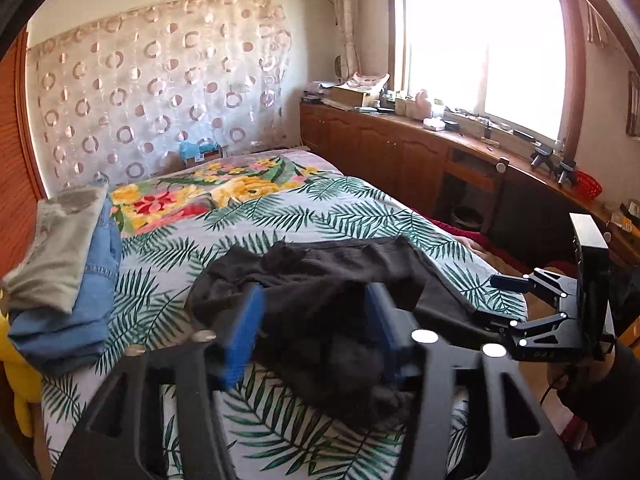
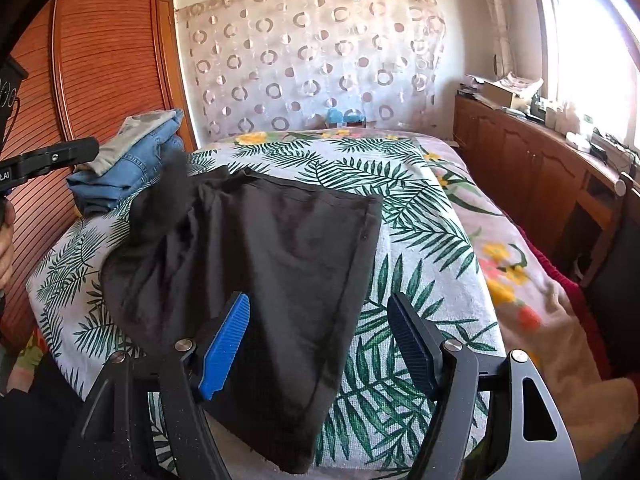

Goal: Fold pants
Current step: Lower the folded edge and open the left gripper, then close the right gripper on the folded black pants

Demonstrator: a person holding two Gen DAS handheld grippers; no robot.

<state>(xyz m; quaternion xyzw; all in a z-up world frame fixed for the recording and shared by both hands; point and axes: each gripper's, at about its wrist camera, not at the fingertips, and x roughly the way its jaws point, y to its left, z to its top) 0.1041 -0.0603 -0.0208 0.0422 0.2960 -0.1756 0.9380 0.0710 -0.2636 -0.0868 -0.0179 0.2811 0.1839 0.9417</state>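
On the bed [image 2: 452,216], across its palm-leaf cover, the black pants [image 2: 256,264] are lying in a rough fold, and we are holding one gripper over each end of them. In the right wrist view the pants are filling the centre, with a straight hem running toward 1 o'clock and a bunched, raised end at 10 o'clock. Our right gripper [image 2: 320,344] is standing released, its blue pads well apart; the left pad is showing against the dark cloth and the right pad against the leaf print, and neither is pressing on the fabric. In the left wrist view our left gripper [image 1: 316,328] is also released, its pads spread with the rumpled end of the pants lying between them, unclamped. That view is blurred, so we cannot tell whether the pads are brushing the cloth. From the same view the right gripper is appearing at 3 o'clock, by the far edge of the pants. A stack of folded clothes [image 1: 68,272], grey over blue denim, is sitting at 9 o'clock near the wooden wardrobe [image 2: 108,52]. A wooden worktop [image 1: 472,136] is running under the bright window [image 1: 484,48] at 2 o'clock.
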